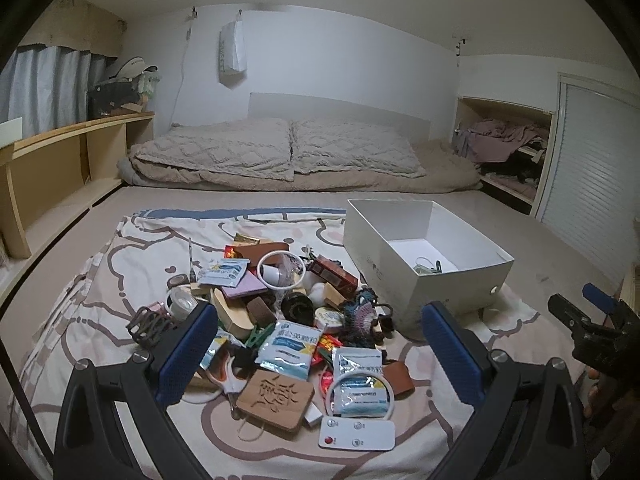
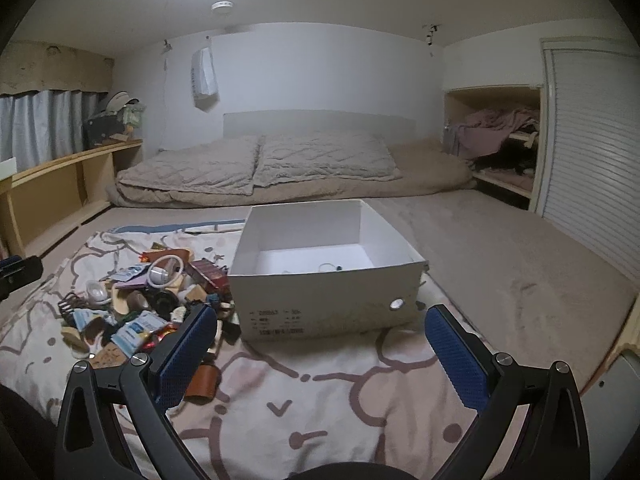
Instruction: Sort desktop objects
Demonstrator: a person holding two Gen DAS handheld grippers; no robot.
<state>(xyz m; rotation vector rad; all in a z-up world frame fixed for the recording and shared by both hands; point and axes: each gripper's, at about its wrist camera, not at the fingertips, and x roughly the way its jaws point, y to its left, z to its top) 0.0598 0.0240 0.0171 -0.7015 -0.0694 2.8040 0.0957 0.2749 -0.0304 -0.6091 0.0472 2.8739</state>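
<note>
A heap of small objects (image 1: 276,320) lies on a patterned cloth (image 1: 100,280): sachets, a carved wooden tag (image 1: 275,400), a white remote (image 1: 357,433), white rings, scissors. My left gripper (image 1: 320,352) hovers open just above the near part of the heap, holding nothing. A white cardboard box (image 1: 424,264) stands to the right of the heap with a few small items inside. In the right wrist view the same box (image 2: 328,280) is straight ahead and the heap (image 2: 140,308) is at the left. My right gripper (image 2: 320,352) is open and empty above the cloth (image 2: 320,400).
A bed with beige quilts (image 1: 280,152) fills the back. Wooden shelving (image 1: 60,160) runs along the left wall, a clothes nook (image 1: 508,148) and a louvred door (image 1: 592,184) are at the right. My right gripper also shows at the right edge of the left wrist view.
</note>
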